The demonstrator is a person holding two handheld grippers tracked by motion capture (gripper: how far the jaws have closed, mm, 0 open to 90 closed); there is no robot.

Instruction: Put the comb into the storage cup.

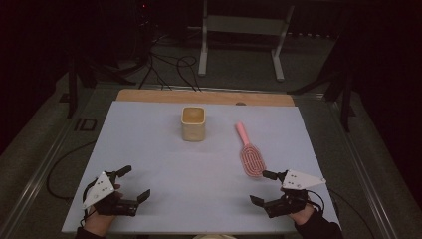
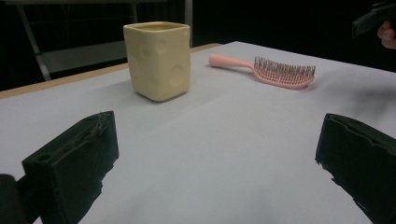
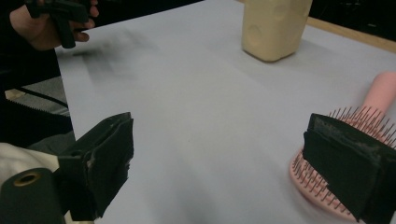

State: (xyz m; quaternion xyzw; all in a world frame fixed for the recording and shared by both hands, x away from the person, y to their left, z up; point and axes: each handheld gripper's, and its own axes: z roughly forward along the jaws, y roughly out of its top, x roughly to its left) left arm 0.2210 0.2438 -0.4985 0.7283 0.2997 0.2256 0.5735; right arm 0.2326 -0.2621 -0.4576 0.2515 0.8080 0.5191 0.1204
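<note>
A cream square cup (image 1: 193,123) stands upright at the table's far middle, also seen in the left gripper view (image 2: 158,59) and right gripper view (image 3: 275,25). A pink hairbrush (image 1: 250,152) lies bristles up to its right, handle pointing away; it appears again as the hairbrush (image 2: 271,70) and, close by, the hairbrush (image 3: 364,154). My left gripper (image 1: 134,183) rests open near the front left corner, nothing between its jaws. My right gripper (image 1: 262,187) is open at the front right, just short of the brush head, one jaw beside the bristles.
A pale grey sheet (image 1: 199,169) covers the table, with a wooden strip (image 1: 204,96) along the far edge. Beyond stand a metal frame (image 1: 241,30) and floor cables (image 1: 169,64). The surroundings are dark.
</note>
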